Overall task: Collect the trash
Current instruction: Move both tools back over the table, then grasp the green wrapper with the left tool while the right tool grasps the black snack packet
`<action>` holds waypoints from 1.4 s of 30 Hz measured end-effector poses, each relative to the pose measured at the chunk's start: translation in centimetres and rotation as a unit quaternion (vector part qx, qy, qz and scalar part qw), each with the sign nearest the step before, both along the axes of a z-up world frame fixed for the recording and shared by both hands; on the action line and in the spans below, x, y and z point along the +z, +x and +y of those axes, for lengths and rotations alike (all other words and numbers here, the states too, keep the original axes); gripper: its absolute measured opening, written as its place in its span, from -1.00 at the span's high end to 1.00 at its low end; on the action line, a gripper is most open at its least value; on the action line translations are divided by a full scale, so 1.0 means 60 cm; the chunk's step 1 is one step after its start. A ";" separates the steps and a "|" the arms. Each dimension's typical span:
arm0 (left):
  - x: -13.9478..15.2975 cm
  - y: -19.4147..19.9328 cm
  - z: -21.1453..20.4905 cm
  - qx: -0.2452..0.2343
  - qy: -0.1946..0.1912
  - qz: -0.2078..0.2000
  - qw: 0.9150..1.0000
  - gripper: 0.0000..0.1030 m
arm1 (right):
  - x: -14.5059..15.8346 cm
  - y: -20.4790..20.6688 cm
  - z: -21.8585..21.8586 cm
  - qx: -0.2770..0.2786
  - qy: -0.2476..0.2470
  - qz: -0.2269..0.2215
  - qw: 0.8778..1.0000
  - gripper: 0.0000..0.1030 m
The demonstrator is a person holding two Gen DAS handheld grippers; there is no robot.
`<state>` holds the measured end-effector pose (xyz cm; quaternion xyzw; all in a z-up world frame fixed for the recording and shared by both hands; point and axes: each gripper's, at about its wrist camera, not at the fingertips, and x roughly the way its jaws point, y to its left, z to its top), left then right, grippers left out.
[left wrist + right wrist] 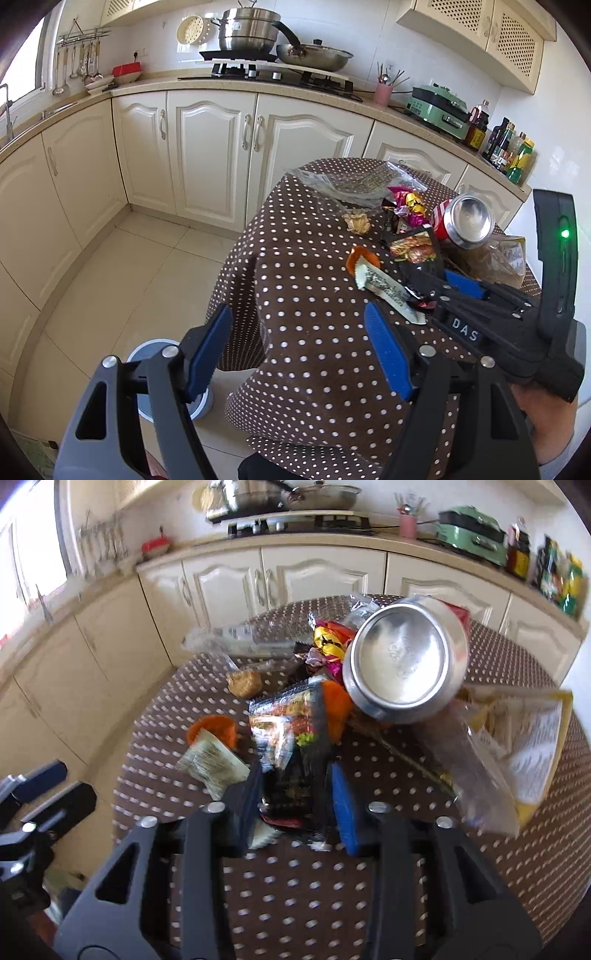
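Cream-cabinet kitchen, round table under a brown white-dotted tablecloth [314, 332] with litter piled toward its far side. Right gripper [295, 797] closed on a dark crinkled foil snack wrapper [291, 775]: blue pads either side, wrapper bunched between and pressed on both faces, so a grip rather than mere straddling. Wrapper's long axis roughly along the fingers, free end fanning forward toward the heap. Just beyond it a silver-bottomed red drink can [402, 661] on its side, base toward the camera, axis pointing away from the jaws. Clear and yellow plastic bag [517, 753] to the right, pale printed sachet [212, 766] over an orange scrap [218, 727] to the left, crumpled tan wad [243, 682] further back. Left gripper [295, 354] wide open, nothing between the pads, hanging over the near table edge with a blue-rimmed round bin [147, 350] on the floor below, partly behind the left finger. Probable next step: carry the wrapper left and down to that bin. Left hand nearer the bin and the sachet; right hand nearer the can.
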<state>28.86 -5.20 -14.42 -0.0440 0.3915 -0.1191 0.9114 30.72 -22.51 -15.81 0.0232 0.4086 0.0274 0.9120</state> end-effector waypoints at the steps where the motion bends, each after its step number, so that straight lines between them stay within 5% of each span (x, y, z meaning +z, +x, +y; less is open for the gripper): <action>1: -0.001 0.001 -0.004 -0.003 -0.002 0.002 1.000 -0.42 | 0.003 0.002 -0.001 0.004 0.001 -0.005 1.000 0.53; 6: -0.008 0.017 -0.029 -0.017 -0.025 0.023 0.999 -0.42 | 0.025 -0.039 -0.006 0.013 -0.007 -0.064 0.998 0.97; 15: -0.028 0.064 -0.097 -0.029 -0.053 0.076 0.995 -0.41 | 0.053 -0.103 -0.053 -0.007 0.012 -0.138 0.990 0.97; 22: -0.043 0.097 -0.147 -0.006 0.003 0.086 0.996 -0.40 | 0.055 -0.103 -0.073 -0.003 0.038 -0.140 0.989 0.97; 23: -0.044 0.100 -0.153 -0.004 0.014 0.085 0.996 -0.27 | 0.056 -0.103 -0.073 -0.002 0.038 -0.140 0.989 0.97; 25: -0.045 0.104 -0.158 0.008 0.043 0.077 0.996 0.36 | 0.056 -0.101 -0.073 -0.002 0.040 -0.139 0.989 0.97; 28: -0.043 0.106 -0.148 0.000 0.032 0.076 0.997 0.55 | 0.057 -0.099 -0.071 0.001 0.040 -0.140 0.989 0.97; 42: 0.000 0.041 -0.029 -0.029 -0.079 0.034 0.996 0.69 | 0.080 -0.119 -0.011 0.020 0.024 -0.152 0.988 0.97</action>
